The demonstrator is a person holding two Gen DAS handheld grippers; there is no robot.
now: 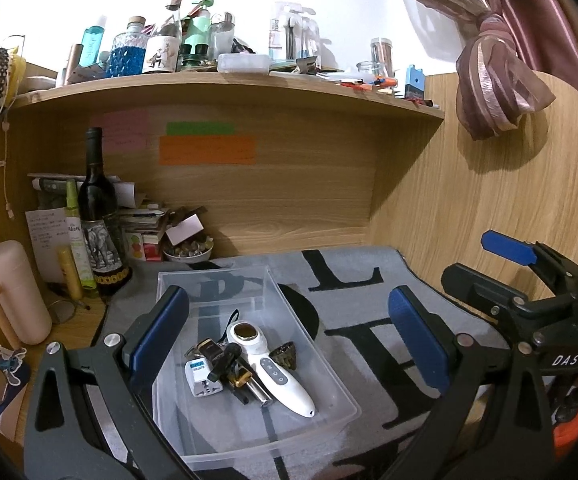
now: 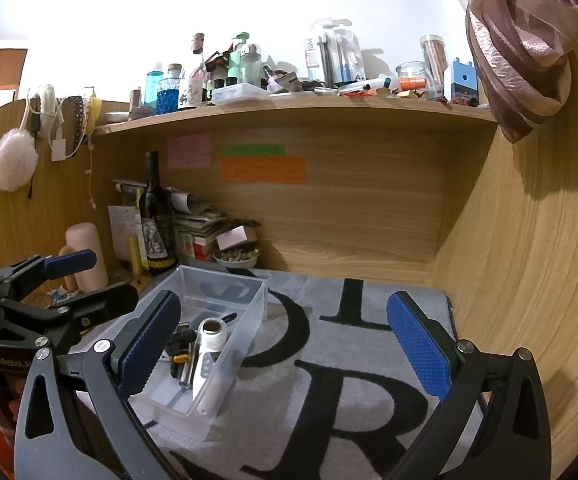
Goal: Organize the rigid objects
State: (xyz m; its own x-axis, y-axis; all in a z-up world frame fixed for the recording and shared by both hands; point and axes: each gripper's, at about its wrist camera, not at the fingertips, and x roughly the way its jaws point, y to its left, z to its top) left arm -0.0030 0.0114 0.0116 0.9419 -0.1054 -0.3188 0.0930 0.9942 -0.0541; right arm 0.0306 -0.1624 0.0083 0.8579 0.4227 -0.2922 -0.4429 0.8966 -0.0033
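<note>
Left gripper (image 1: pixel 289 344): jaws spread wide and empty, its blue pads on either side of the clear bin in its own view; in the right wrist view it shows at the left edge, over the near left part of the mat.
Right gripper (image 2: pixel 285 344): jaws also spread wide, holding nothing, over the grey mat to the right of the bin.
Clear bin (image 1: pixel 321 344): a see-through plastic box lying flat on the mat, toward the mat's left side; open on top.
White handheld device (image 1: pixel 277 376): lies slanted in the bin, round head with a dark gold ring pointing far, narrow tip pointing near right; three small buttons on its grey panel.
White plug adapter (image 1: pixel 203 380): in the bin, just left of the device.
Black and metal pieces (image 1: pixel 235 372): a small heap between the adapter and the device, including a silvery tube; the separate items are hard to tell apart.
Dark ribbed piece (image 1: pixel 285 354): just right of the device's neck, touching it or nearly so.
Mat (image 2: pixel 369 360): grey with large black letters, covering the desk's middle and right.
Wine bottle (image 1: pixel 99 216): upright at the far left, beside a stack of papers.
Pink flask (image 1: pixel 15 292): upright at the left, off the mat.
Small bowl (image 2: pixel 236 257): at the far edge of the mat, behind the bin.
Shelf (image 1: pixel 229 84): above the desk, crowded with bottles and jars.
Curtain (image 1: pixel 493 80): knotted, at the upper right.
</note>
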